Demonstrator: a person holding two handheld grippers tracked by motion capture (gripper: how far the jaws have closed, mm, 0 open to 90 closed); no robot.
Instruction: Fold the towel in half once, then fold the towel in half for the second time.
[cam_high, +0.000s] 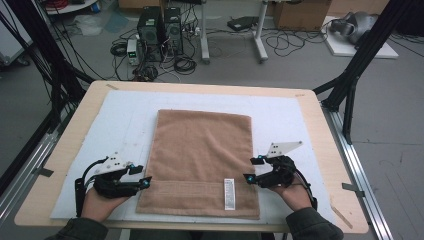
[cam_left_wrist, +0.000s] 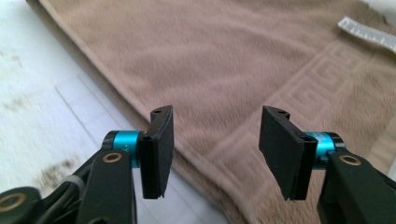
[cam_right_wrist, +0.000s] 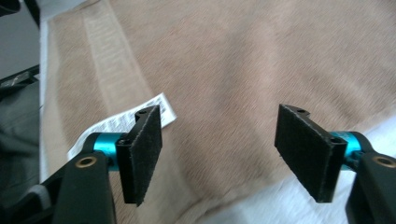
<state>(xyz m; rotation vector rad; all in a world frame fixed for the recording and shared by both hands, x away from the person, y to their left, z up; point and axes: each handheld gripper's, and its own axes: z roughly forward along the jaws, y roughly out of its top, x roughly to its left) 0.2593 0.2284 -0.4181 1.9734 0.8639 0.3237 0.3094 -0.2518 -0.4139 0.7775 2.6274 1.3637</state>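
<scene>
White mat under brown towel; left gripper and right gripper fingers apart, empty.

Lab: PC towers, floor cables

the towel lies flat on the mat, which covers the table. the care label lies on the towel near its front edge. my left gripper is just beside the towel's left edge, my right gripper at its right edge.
</scene>
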